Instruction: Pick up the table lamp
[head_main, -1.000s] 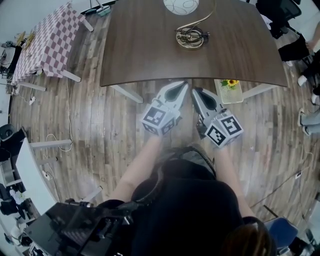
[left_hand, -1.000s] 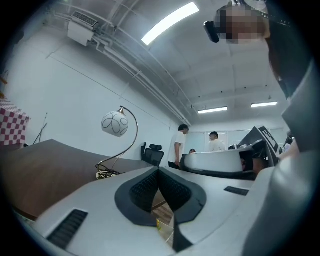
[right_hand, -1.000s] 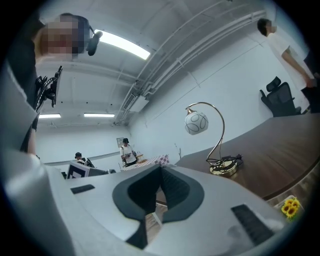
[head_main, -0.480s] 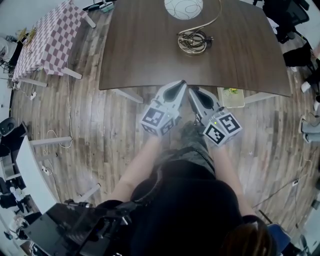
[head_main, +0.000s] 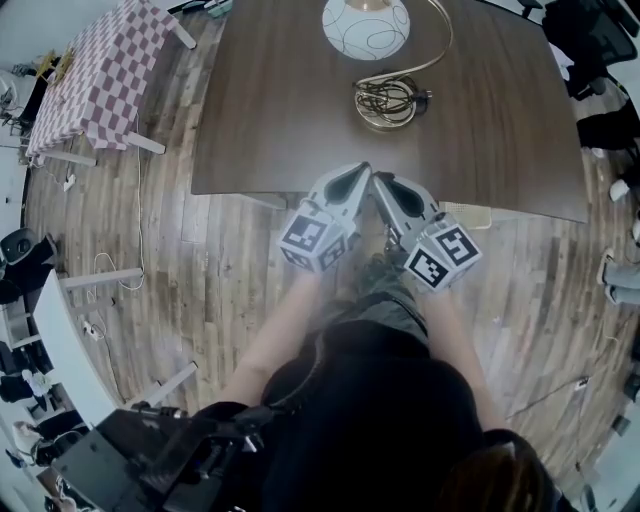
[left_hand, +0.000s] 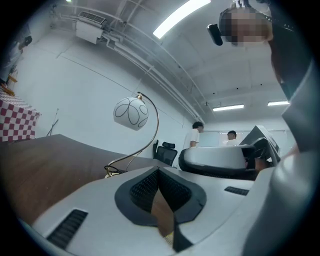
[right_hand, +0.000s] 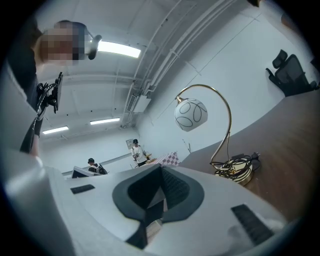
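Note:
The table lamp stands on the dark wooden table (head_main: 270, 110): a white globe shade (head_main: 366, 25) with thin line drawings, a curved gold stem, and a round base (head_main: 385, 100) with its cord coiled on it. My left gripper (head_main: 358, 172) and right gripper (head_main: 380, 180) are side by side at the table's near edge, both shut and empty, well short of the lamp. The left gripper view shows the shade (left_hand: 131, 113) and base (left_hand: 114, 171) beyond the shut left gripper (left_hand: 159, 171). The right gripper view shows the shade (right_hand: 190, 114) and base (right_hand: 236, 170) past the right gripper (right_hand: 161, 171).
A table with a red-and-white checked cloth (head_main: 95, 75) stands at the far left. Black office chairs (head_main: 590, 40) are at the far right. A cable (head_main: 135, 230) trails over the wood floor. Two people (left_hand: 196, 135) stand in the background.
Both grippers have advanced together toward the table and now reach its near edge. The lamp sits nearer and fuller in the head view, its shade wholly visible.

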